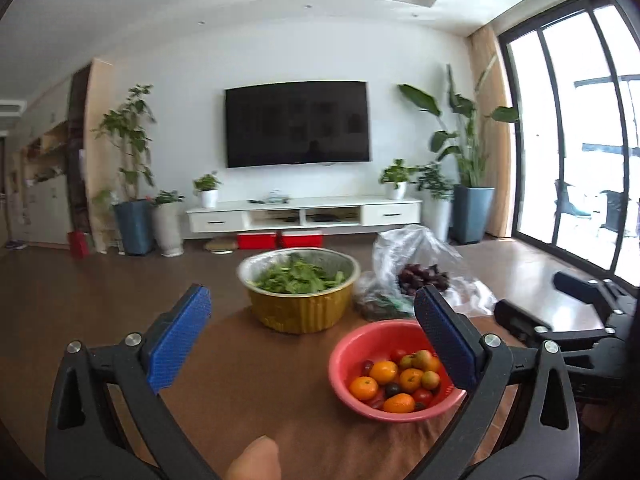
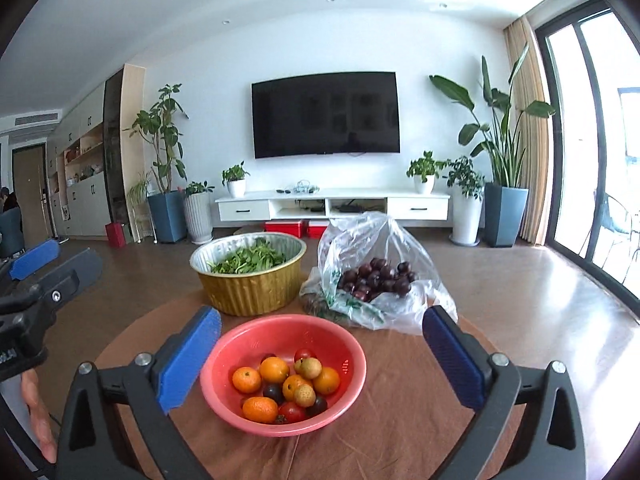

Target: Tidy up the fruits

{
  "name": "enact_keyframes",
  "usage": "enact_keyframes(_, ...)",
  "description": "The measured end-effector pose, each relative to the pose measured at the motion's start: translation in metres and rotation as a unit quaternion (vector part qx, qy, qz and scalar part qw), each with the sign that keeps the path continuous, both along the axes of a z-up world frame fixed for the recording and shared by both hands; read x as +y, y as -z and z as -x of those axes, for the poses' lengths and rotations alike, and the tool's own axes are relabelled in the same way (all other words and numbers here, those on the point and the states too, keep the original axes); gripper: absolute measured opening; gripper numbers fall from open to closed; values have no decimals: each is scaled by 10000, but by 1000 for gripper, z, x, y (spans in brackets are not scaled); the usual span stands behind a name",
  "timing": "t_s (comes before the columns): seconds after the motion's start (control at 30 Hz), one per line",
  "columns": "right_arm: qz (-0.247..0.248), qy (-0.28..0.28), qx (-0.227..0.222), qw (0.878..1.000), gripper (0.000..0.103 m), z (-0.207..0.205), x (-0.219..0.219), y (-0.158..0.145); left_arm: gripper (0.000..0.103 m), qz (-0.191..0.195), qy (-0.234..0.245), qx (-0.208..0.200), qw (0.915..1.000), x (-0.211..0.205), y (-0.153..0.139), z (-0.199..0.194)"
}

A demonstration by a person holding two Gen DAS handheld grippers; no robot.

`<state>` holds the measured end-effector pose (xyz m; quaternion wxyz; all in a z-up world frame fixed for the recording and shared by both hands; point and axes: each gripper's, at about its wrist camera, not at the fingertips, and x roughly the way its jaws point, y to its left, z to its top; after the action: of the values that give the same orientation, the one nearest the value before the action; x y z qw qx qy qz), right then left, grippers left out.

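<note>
Right wrist view shows the right gripper (image 2: 322, 354) hanging with blue pads spread wide and empty above the round pink plastic colander (image 2: 283, 374), which sits on the brown-clothed round table (image 2: 400, 420) holding mixed small fruit: oranges, tomatoes, dark plums. Behind it stand the gold foil bowl of green leaves (image 2: 249, 272) and the clear plastic bag of dark red fruit (image 2: 376, 276). The left gripper (image 1: 310, 344) is likewise wide apart, holding nothing. A sensible approach is probably to descend on one topmost fruit, pads straddling it, and close gently to avoid bruising.
</note>
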<state>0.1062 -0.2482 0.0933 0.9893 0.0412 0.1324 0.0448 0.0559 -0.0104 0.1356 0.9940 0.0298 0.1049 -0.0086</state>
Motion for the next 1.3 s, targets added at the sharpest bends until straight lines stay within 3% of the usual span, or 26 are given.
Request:
enact_keyframes(0.13, -111, 101, -142, 9998, 103, 25, -4, -21, 103, -315, -417, 543, 9972, -6, -5, 17)
enact_keyframes(0.33, -320, 288, 306, 9986, 103, 52, -13, -25, 103, -196, -534, 1008, 9933, -4, 7, 51)
enact_keyframes(0.67, -305, 318, 936, 9946, 103, 98, -8, 19, 103, 155, -584, 2347, 9702, -2, 87, 76)
enact_keyframes(0.9, -332, 444, 1498, 9872, 103, 104, -7, 45, 103, 69, -444, 2476, 9678, -12, 104, 73)
enact_keyframes(1.3, -192, 365, 1602, 9862, 103, 109, 2, 42, 103, 110, -352, 2609, 9647, -11, 106, 66)
